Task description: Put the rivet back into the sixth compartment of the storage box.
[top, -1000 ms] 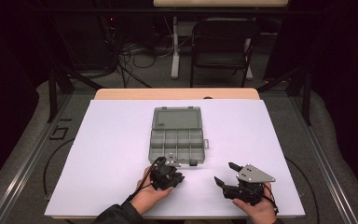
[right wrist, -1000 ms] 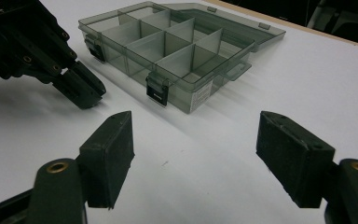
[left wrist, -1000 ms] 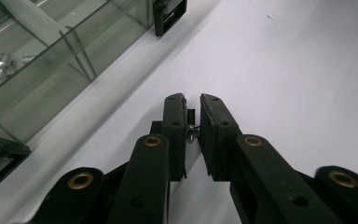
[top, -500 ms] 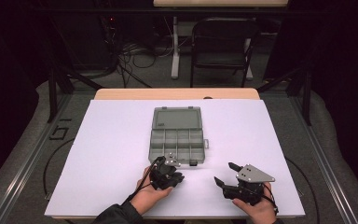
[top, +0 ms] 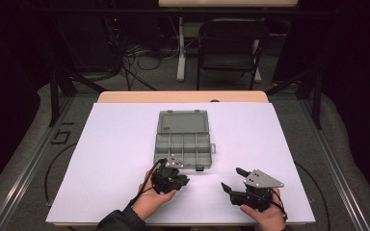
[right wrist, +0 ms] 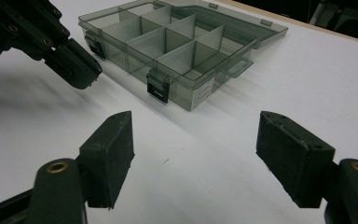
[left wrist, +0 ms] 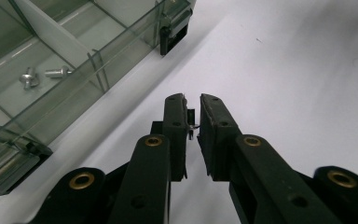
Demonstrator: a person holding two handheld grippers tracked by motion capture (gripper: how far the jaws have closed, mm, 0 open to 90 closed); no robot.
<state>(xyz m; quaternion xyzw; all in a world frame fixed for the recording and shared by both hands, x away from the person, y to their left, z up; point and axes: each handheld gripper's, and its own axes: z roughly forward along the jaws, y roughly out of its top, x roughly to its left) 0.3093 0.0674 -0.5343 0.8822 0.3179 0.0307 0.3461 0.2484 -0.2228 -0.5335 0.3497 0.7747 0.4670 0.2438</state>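
In the left gripper view, two silver screws [left wrist: 44, 74] lie upper left in the clear smoke-grey plastic compartment box [left wrist: 98, 60]; the left gripper [left wrist: 193, 119] has barely shifted, pinching a small metal part, probably bound there; the right gripper [top: 231, 180] waits wide, empty.

Left hand-held gripper [left wrist: 193, 109] pinched, seemingly closed; right hand-held gripper [right wrist: 196, 140] wide.
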